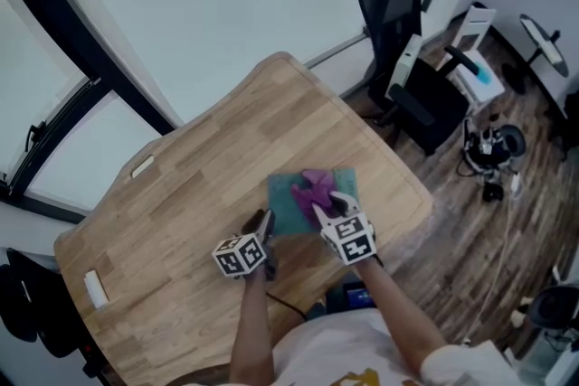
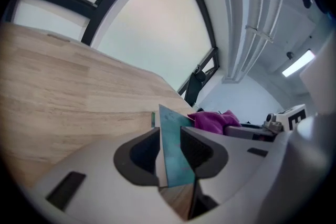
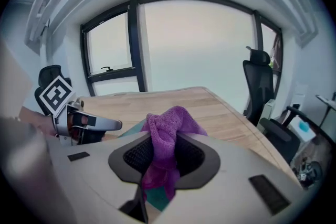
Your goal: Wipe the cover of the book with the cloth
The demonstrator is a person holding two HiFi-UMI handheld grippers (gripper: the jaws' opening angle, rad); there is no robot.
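A teal book [image 1: 291, 205] lies near the front right of the wooden table [image 1: 208, 167]. A purple cloth [image 1: 317, 188] rests bunched on its cover. My left gripper [image 1: 268, 225] is at the book's left edge. In the left gripper view its pads are shut on the book [image 2: 173, 162], cover and pages between them, with the cloth [image 2: 212, 121] beyond. My right gripper [image 1: 324, 206] is over the book, shut on the cloth [image 3: 165, 136], which bulges up between its pads. A bit of the book [image 3: 156, 198] shows under the cloth.
A black office chair [image 1: 391, 0] stands past the table's far right corner. White equipment and cables [image 1: 488, 149] lie on the floor to the right. A small white block [image 1: 95, 287] and a label [image 1: 142, 165] sit at the table's left. The window frame [image 1: 81, 59] runs behind.
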